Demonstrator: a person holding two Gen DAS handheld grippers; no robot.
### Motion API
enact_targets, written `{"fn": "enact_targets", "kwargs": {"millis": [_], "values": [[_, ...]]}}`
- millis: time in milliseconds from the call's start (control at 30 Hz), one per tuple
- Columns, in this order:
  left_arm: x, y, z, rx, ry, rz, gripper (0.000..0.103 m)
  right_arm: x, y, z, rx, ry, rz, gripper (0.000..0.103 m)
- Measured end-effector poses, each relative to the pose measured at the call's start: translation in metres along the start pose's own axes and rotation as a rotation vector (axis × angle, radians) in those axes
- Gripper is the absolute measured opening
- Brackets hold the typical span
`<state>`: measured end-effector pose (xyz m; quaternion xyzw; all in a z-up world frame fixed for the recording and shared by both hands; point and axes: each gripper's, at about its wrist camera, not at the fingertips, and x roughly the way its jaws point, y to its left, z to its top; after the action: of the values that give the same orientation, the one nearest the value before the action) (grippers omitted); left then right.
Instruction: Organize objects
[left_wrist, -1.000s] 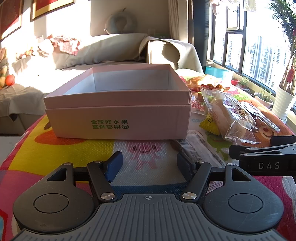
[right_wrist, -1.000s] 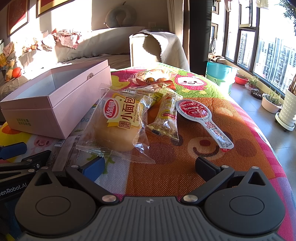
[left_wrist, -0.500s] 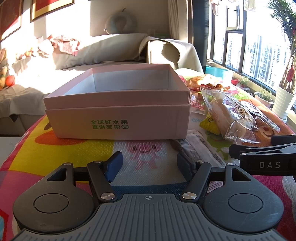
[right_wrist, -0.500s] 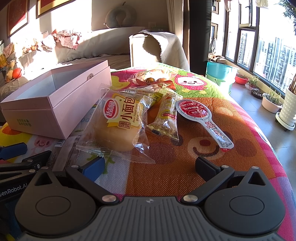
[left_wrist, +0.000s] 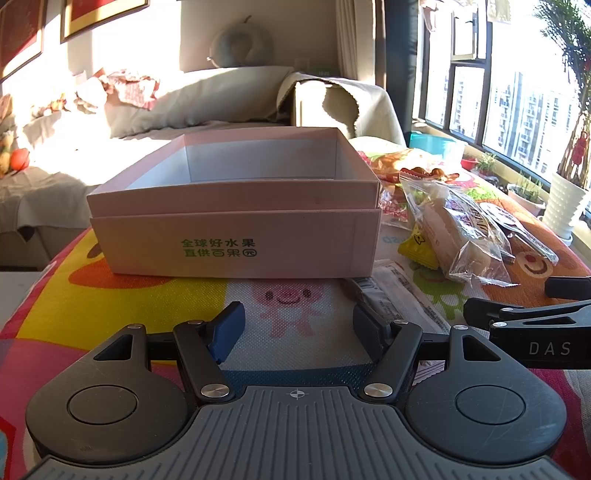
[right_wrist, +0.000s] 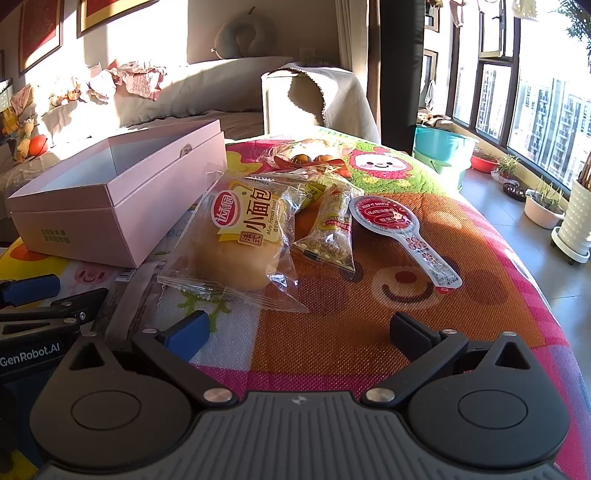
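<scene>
An open pink box (left_wrist: 236, 236) with green lettering stands on the cartoon-print mat (left_wrist: 147, 295); it shows at the left in the right wrist view (right_wrist: 122, 206). Snack packs lie to its right: a wrapped bread bun (right_wrist: 240, 240), a nut bar (right_wrist: 330, 229), a red spoon-shaped pack (right_wrist: 399, 232) and a bag of sweets (right_wrist: 306, 155). My left gripper (left_wrist: 298, 325) is open and empty, just in front of the box. My right gripper (right_wrist: 299, 328) is open and empty, just short of the bun.
A flat printed sachet (left_wrist: 399, 295) lies between the box and the bun. A sofa (left_wrist: 184, 103) with cushions stands behind the table. A teal bucket (right_wrist: 439, 147) and potted plants (right_wrist: 543, 206) stand on the floor by the window at the right.
</scene>
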<state>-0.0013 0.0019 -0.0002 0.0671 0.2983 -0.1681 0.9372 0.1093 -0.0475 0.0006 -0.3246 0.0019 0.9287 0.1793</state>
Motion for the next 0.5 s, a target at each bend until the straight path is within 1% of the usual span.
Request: {"fn": "enact_targets", "kwargs": {"millis": [367, 500], "values": [[-0.0026, -0.007, -0.0007, 0.043, -0.009, 0.014, 0.073, -0.002, -0.0012, -0.0006, 0.005, 0.001, 0.003, 0.103], [-0.0049, -0.008, 0.0003, 0.029, 0.001, 0.019, 0.073, -0.0011, 0.0006, 0.0035, -0.021, 0.02, 0.012, 0.103]]}}
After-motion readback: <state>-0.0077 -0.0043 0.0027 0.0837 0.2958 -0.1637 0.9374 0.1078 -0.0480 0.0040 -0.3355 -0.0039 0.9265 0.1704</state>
